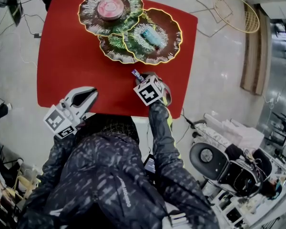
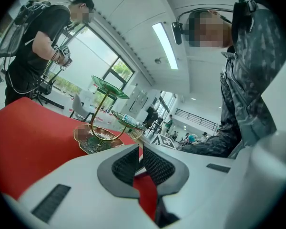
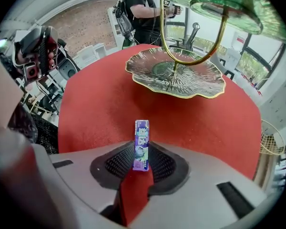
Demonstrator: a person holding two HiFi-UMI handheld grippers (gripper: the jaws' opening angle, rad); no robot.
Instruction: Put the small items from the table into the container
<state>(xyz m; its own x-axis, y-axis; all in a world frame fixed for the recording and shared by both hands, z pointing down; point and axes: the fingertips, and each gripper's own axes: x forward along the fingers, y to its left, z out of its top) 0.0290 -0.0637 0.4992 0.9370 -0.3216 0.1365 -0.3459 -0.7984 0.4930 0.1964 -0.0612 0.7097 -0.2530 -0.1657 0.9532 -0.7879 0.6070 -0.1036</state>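
Right gripper view shows the right gripper (image 3: 142, 152) clamped narrowly on a purple candy pack (image 3: 141, 144), which stands upright between its dark ribbed pads, over the red table (image 3: 100, 104). The pack is on the near side of the tiered dish stand (image 3: 202, 92), apart from its lowest dish and not touching it. From the head view, the stand's top dish holds a round pink tin (image 1: 109, 7), and a lower dish to its right holds a teal packet (image 1: 151, 36). The left gripper (image 1: 92, 93) hangs at the table edge, well apart from the stand, its jaws closed together with nothing between them.
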